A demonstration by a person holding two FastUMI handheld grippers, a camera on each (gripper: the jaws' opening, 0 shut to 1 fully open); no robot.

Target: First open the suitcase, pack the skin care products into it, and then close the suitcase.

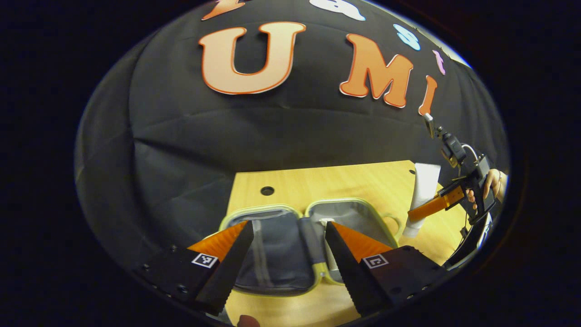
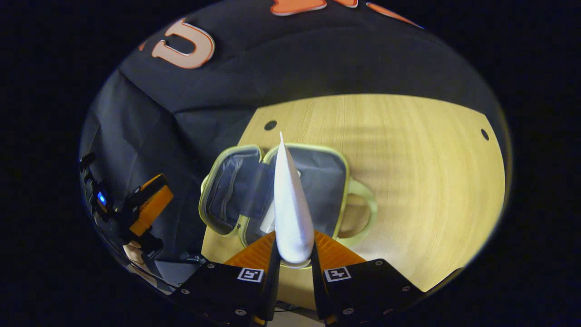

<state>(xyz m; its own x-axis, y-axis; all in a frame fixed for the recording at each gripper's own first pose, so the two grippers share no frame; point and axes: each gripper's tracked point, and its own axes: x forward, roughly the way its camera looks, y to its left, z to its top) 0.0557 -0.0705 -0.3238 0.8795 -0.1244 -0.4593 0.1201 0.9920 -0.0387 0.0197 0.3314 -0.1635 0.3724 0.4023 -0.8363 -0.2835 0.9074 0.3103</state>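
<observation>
A small suitcase (image 1: 272, 245) with a pale green rim and grey lining lies open flat on the wooden table (image 1: 340, 181). My left gripper (image 1: 288, 259) hovers open above its near edge, nothing between its fingers. In the right gripper view the same suitcase (image 2: 236, 190) lies open below, with a white item (image 2: 268, 222) in its right half. My right gripper (image 2: 292, 261) is shut on a white tube (image 2: 290, 204) held over that half, crimped end pointing away. The left gripper view shows that right gripper (image 1: 435, 206) and its white tube (image 1: 422, 195) at the right, in a hand (image 1: 492, 181).
The suitcase's loop handle (image 2: 358, 209) lies on the table to its right. The table has round holes (image 2: 270, 125) near its far edge. Bare wood (image 2: 431, 181) stretches right of the case. The black cloth wall (image 1: 272, 131) hangs behind. The left gripper (image 2: 145, 204) shows at the left.
</observation>
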